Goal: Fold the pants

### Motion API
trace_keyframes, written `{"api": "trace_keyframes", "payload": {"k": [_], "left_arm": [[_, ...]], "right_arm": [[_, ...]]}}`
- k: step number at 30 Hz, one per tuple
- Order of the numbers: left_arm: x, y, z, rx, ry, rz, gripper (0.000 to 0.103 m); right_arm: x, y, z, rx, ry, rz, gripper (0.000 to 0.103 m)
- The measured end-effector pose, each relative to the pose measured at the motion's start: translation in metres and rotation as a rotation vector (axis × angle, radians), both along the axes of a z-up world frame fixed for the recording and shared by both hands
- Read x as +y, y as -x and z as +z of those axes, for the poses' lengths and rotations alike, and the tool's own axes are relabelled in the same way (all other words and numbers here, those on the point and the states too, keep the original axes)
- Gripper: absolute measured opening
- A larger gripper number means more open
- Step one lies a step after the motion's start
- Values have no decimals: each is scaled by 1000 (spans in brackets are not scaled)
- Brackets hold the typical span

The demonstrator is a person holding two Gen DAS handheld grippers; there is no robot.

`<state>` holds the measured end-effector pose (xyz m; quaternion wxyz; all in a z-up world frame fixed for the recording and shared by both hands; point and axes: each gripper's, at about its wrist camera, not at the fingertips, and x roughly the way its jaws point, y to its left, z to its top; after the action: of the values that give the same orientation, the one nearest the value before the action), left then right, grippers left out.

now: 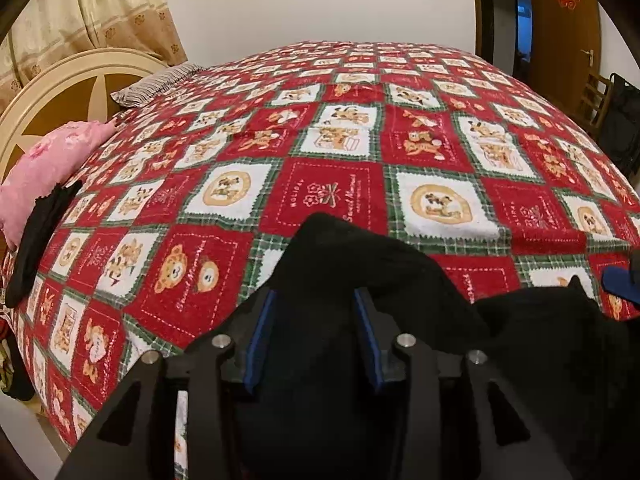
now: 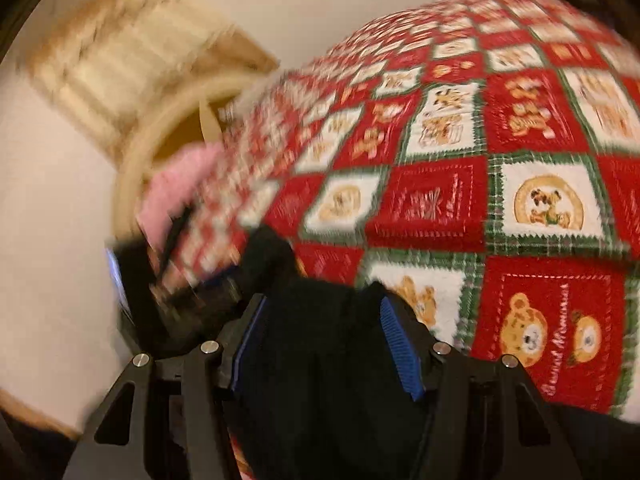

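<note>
Left gripper (image 1: 314,332) pinches black pants (image 1: 360,264) bunched between its blue pads; right gripper (image 2: 322,342) likewise, blurred. The cloth spans the two sideways, over the near edge of the bear-patterned blanket (image 1: 332,128) stretching beyond.

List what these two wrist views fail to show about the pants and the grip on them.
- Left wrist view: the black pants run off the bottom edge behind the left gripper; their full shape is hidden.
- Right wrist view: motion blur smears the bed; the right gripper covers the cloth.
- Neither view shows whether the pads press the cloth.
</note>
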<state>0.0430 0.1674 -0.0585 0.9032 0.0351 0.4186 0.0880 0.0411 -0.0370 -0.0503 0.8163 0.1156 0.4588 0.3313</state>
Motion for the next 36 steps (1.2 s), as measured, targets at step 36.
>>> {"api": "trace_keyframes", "payload": {"k": [36], "left_arm": [[5, 9, -9, -80, 16, 12, 57]], "right_arm": [[-73, -45, -46, 379, -549, -120, 53]]}}
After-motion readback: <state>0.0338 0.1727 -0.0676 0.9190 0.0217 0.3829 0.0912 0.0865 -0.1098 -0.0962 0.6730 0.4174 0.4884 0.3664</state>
